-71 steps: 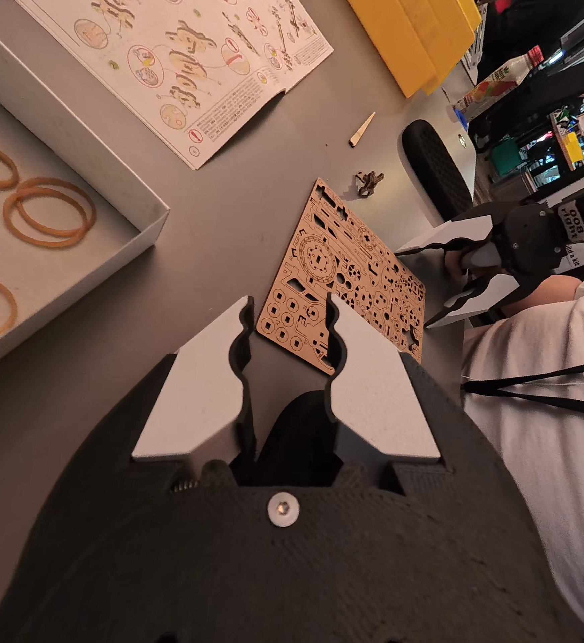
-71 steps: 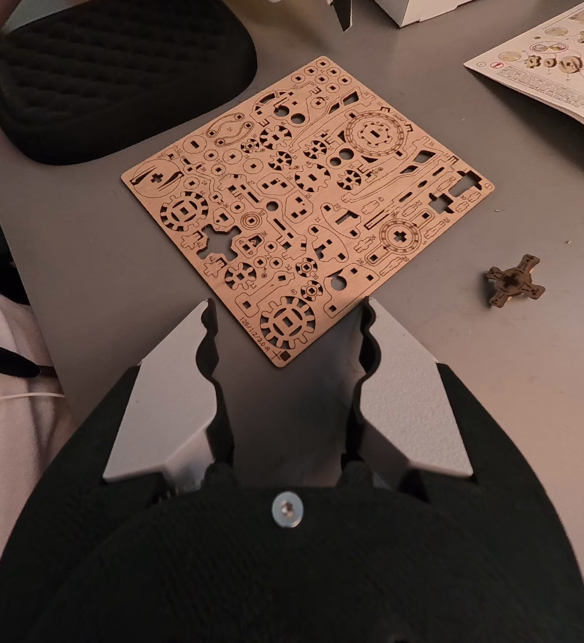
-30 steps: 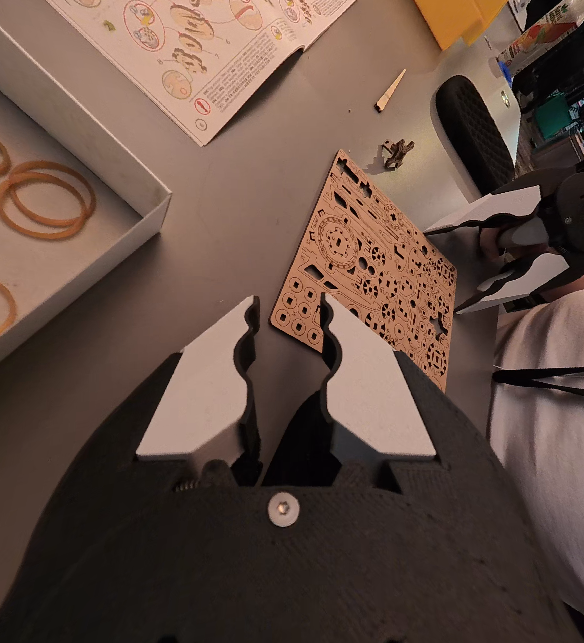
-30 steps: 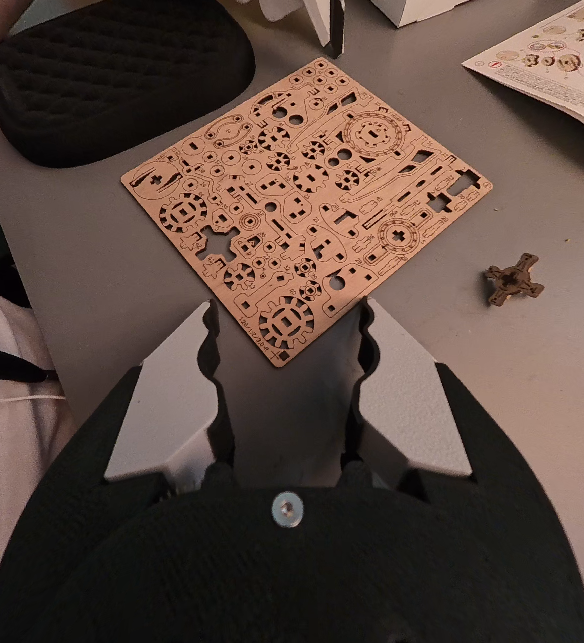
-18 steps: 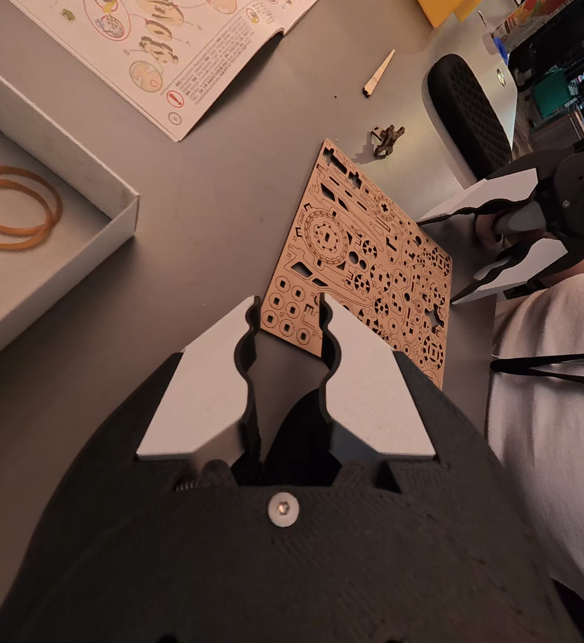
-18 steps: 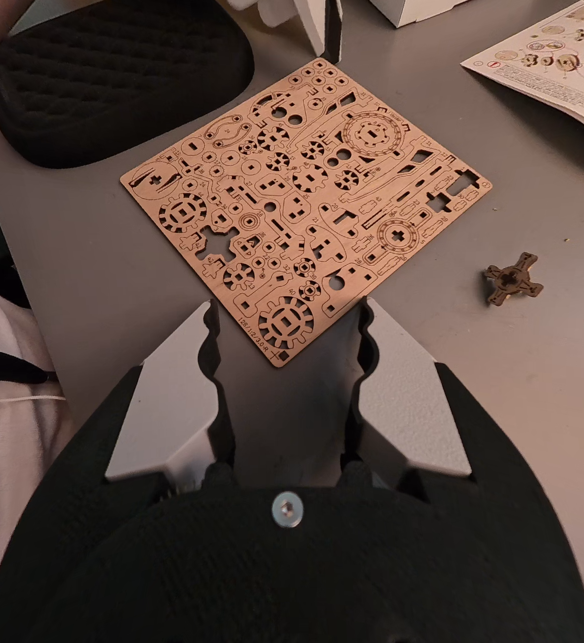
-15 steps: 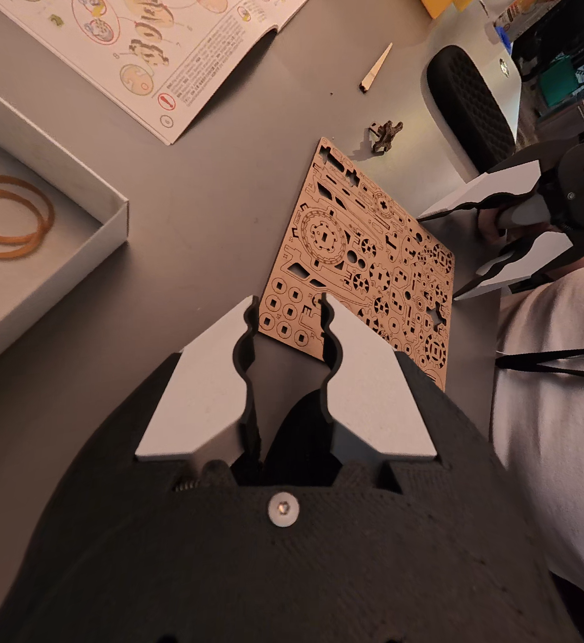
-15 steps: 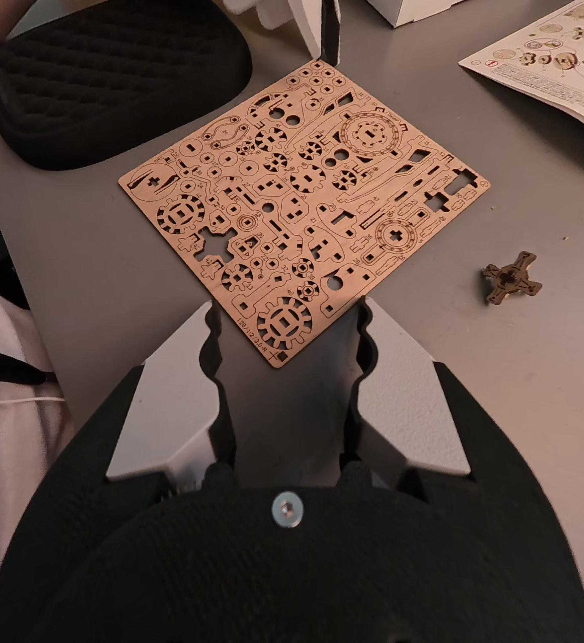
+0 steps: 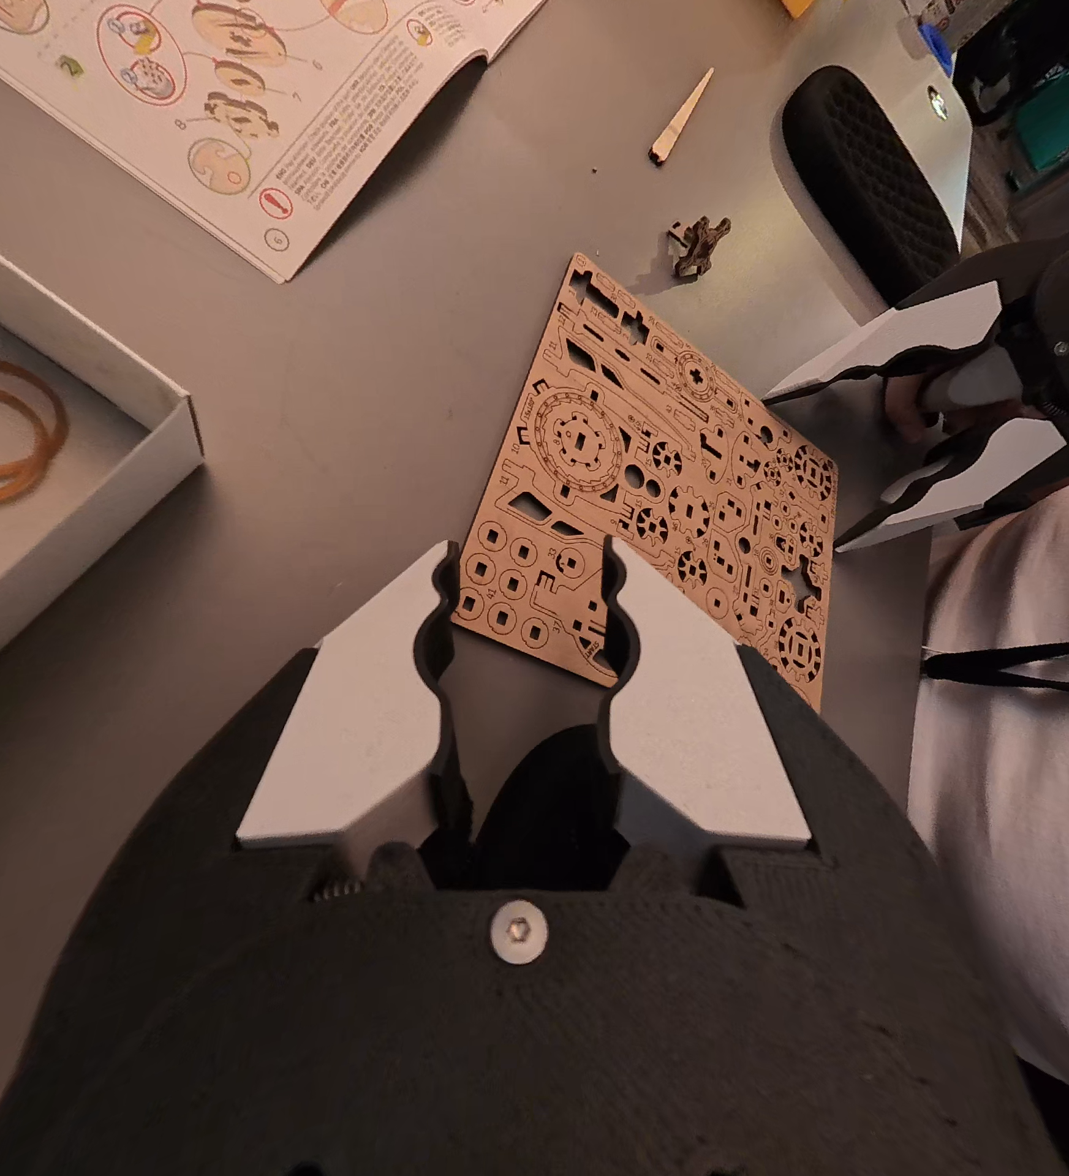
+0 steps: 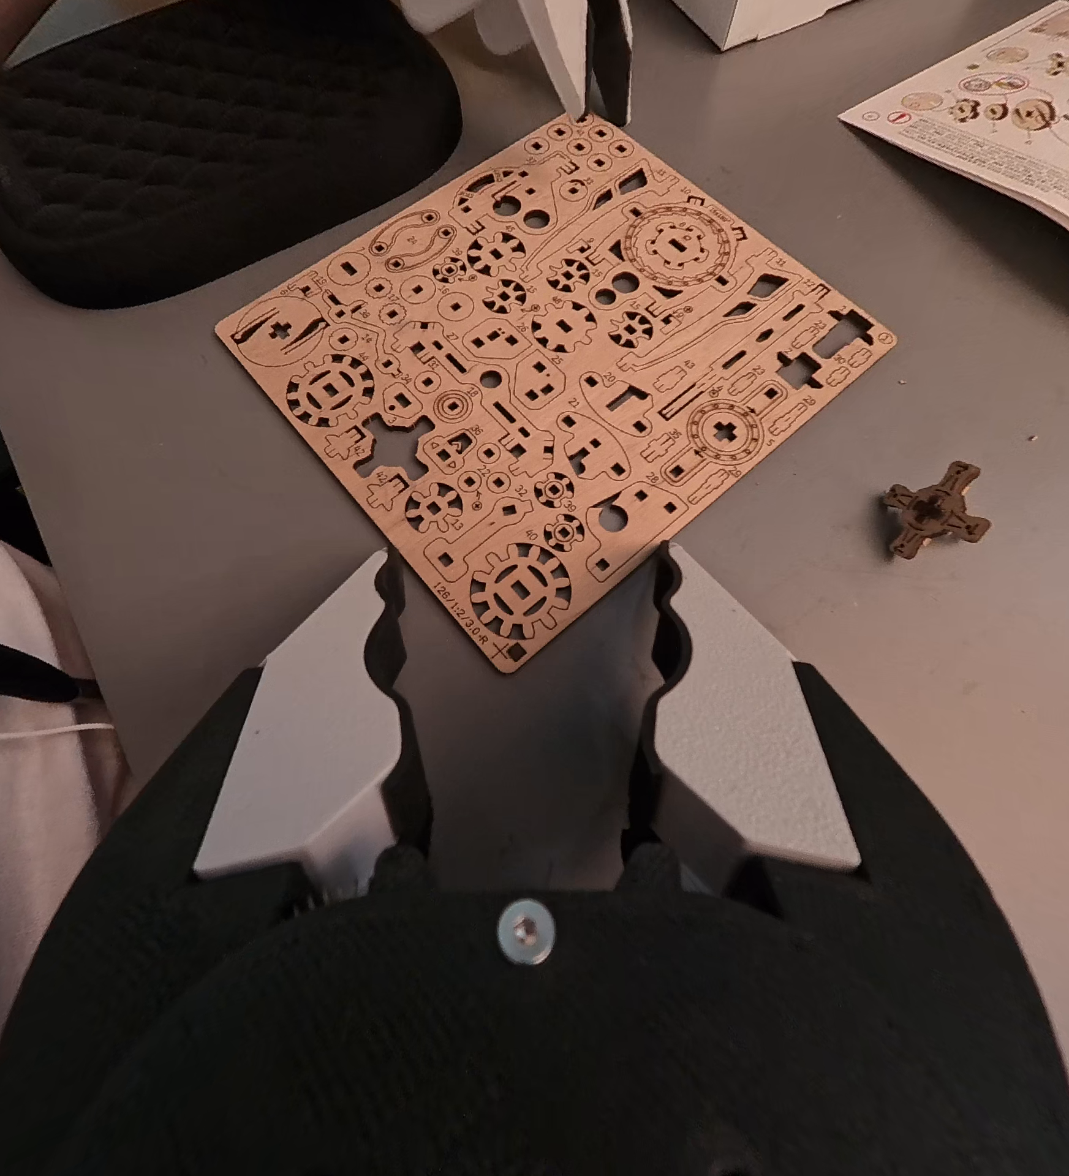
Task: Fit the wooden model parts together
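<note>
Both tools gape with nothing between their fingers: the left tool (image 9: 528,553) over the near corner of the wooden parts sheet (image 9: 659,471), flat on the grey counter (image 9: 341,382) (the right tool (image 9: 805,471) at 3 o'clock). A dark cross-shaped piece (image 9: 700,245) lies beyond, at 12 o'clock.

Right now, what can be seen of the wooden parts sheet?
The wooden parts sheet is a thin, pale, square plywood panel, laser-cut with gears, discs and slotted shapes. A few outlines are already empty, one cross-shaped. It lies flat on the grey table, one corner between the open right gripper fingers, which look clear of it.
</note>
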Demonstrator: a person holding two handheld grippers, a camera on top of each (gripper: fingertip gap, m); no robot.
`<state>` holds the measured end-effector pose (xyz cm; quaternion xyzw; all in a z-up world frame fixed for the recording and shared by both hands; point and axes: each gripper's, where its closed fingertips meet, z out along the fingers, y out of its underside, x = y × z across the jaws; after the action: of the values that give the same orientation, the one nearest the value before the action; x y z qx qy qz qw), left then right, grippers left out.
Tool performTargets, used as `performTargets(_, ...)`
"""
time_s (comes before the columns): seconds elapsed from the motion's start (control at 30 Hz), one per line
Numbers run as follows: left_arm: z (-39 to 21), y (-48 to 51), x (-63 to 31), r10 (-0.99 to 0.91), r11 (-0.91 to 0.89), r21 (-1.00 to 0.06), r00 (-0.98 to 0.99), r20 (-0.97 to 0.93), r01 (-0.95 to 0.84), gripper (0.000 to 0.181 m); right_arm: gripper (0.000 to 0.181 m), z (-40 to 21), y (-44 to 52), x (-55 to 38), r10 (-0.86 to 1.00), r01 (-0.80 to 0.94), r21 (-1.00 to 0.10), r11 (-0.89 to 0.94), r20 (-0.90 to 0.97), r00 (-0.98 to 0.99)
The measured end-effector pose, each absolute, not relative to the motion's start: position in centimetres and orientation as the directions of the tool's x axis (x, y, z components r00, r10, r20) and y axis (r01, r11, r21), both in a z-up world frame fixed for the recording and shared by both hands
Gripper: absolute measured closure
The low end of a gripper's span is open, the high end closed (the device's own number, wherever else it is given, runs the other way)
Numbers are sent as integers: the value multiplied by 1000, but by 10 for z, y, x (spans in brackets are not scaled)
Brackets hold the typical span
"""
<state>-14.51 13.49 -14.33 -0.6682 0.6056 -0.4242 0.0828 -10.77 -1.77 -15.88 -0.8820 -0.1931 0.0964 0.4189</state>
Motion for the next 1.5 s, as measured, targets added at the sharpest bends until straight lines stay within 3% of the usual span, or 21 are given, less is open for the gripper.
performTargets(0.47, -145, 137, -142, -886, -275, -622, -58, 461, -733, 144, 102, -159, -17, -108, 423, 261, -777, -573, -7, 906)
performTargets(1.23, -135, 132, -138, -882, -278, -652, -81, 464, -705, 139, 102, -159, -19, -108, 421, 263, -776, -573, -3, 907)
performTargets(1.27, -129, 123, -138, -859, -273, -661, -132, 495, -699, 178, 103, -160, -18, -107, 421, 263, -777, -572, -4, 907)
performTargets(1.33, -96, 89, -136, -700, -338, -679, -309, 644, -651, 176, 104, -158, -21, -107, 422, 263, -778, -570, -2, 906)
performTargets(1.4, -89, 83, -133, -622, -415, -619, -289, 728, -667, 174, 104, -156, -21, -107, 424, 266, -775, -573, -2, 906)
performTargets(1.47, -97, 84, -135, -613, -410, -573, -251, 749, -709, 157, 104, -156, -20, -107, 425, 265, -776, -573, -4, 905)
performTargets(1.5, -96, 85, -136, -611, -413, -576, -254, 750, -706, 158, 104, -156, -20, -107, 425, 265, -776, -572, -4, 905)
